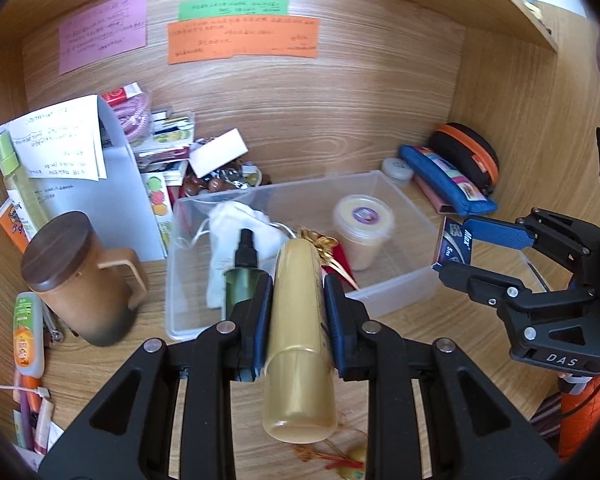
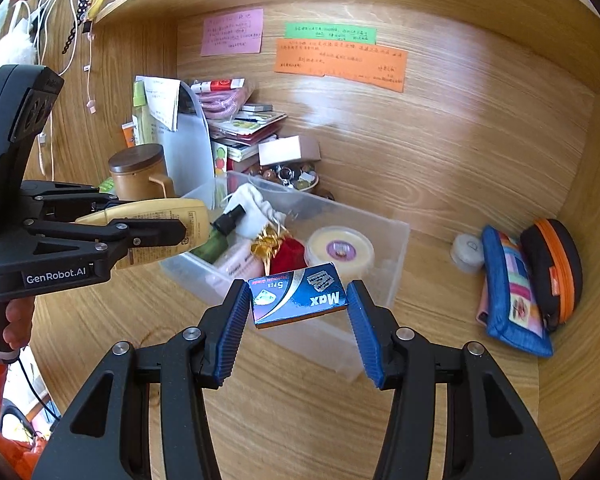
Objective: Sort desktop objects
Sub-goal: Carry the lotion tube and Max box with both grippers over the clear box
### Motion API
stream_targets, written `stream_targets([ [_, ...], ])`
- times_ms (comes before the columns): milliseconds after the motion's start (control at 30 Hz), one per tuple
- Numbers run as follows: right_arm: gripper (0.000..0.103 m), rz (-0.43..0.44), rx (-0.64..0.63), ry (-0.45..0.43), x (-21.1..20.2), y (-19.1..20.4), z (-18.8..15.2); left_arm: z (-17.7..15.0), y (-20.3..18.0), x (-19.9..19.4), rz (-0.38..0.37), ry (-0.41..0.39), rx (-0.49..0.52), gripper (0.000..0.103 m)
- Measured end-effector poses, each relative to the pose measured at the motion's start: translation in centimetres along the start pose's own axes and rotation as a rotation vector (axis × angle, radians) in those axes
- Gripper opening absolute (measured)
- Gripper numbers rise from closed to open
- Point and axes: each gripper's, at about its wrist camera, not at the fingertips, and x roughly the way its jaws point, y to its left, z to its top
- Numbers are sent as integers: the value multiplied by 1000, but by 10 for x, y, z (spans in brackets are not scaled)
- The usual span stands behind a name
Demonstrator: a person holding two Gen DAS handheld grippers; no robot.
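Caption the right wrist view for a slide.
Right gripper holds a blue blade box above the clear bin; left gripper carries a gold bottle.

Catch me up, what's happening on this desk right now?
A person is sorting desk clutter with two handheld grippers. The left gripper is clamped on a gold bottle; the right gripper holds a small blue Max blade box. Both are above the desk at the clear plastic bin, which already holds a lidded tub, a white cloth and a dark spray bottle.
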Motion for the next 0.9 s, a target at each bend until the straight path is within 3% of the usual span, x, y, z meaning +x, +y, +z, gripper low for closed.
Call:
stream_targets([
  [900,47,94,-86,108,91,26,41,28,66,68,25,91,-123,25],
])
